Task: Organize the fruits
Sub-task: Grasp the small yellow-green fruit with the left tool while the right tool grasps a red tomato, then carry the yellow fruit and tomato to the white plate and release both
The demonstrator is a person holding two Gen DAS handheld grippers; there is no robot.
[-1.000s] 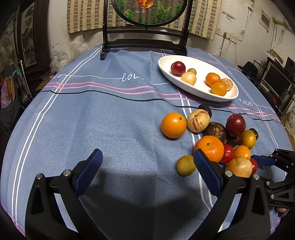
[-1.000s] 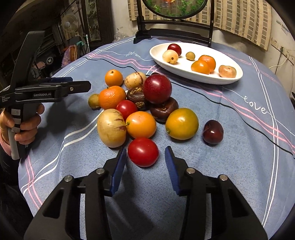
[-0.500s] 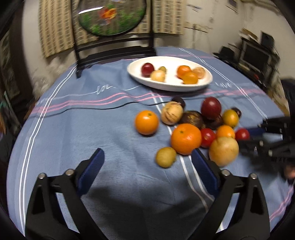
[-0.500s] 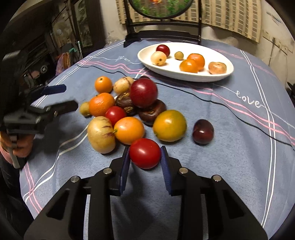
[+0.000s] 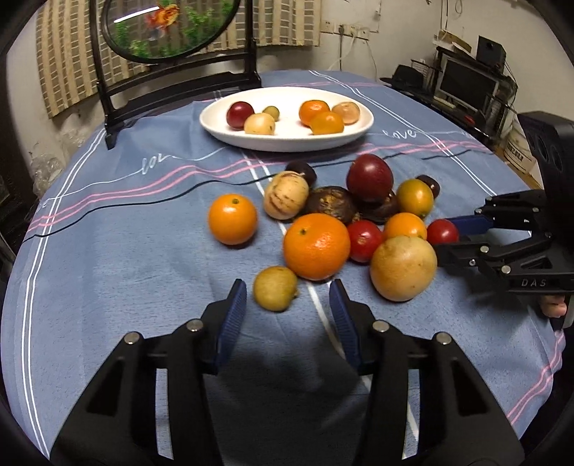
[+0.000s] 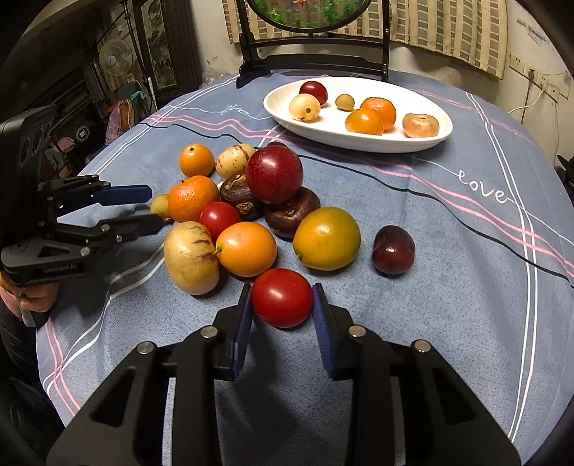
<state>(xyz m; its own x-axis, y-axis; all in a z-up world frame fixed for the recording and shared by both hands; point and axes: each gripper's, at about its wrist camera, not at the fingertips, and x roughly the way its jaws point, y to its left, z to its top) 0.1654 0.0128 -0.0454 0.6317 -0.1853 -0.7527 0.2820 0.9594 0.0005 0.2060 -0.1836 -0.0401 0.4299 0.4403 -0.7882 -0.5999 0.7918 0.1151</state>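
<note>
A: What was hidden in the fruit pile?

B: In the left wrist view a dark plum point(image 5: 300, 171) sat mostly behind the speckled pale fruit point(image 5: 285, 194), at its 12 o'clock. Another dark plum point(image 5: 429, 183) peeked from behind the yellow-green fruit point(image 5: 415, 197).

A: And cut off?

B: The round fish picture point(image 6: 309, 12) at 12 o'clock, by the right wrist view's top edge.
</note>
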